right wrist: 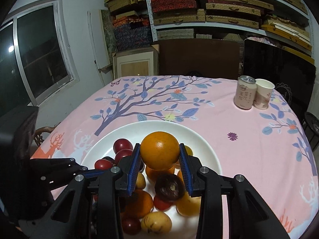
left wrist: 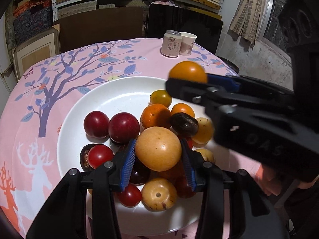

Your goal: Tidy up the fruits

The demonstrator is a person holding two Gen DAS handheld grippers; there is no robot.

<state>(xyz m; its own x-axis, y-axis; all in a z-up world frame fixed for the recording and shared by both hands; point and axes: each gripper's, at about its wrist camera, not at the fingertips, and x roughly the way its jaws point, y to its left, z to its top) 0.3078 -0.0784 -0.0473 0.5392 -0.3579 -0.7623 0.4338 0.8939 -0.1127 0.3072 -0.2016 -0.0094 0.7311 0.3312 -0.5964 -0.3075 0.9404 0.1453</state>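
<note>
Round table under a pink tablecloth (right wrist: 229, 119) w/ blue tree and deer print; a drink can (right wrist: 244, 92) and paper cup (right wrist: 263, 93) stand touching near the far edge. Behind: shelves (right wrist: 219, 6) of woven boxes, a window (right wrist: 37, 53) at left.

White plate (left wrist: 111, 99) holds a heap of fruit — red plums, oranges, yellow ones, a dark one.

Left gripper (left wrist: 158, 157) clamps a pale yellow-orange fruit (left wrist: 158, 148) above the pile; right gripper (right wrist: 159, 159) grips an orange (right wrist: 159, 150), also lifted. Fruit below partly hidden by the jaws; the plate's near rim is cut off.

White plate (left wrist: 103, 101), pink tree-patterned tablecloth (left wrist: 83, 63)
</note>
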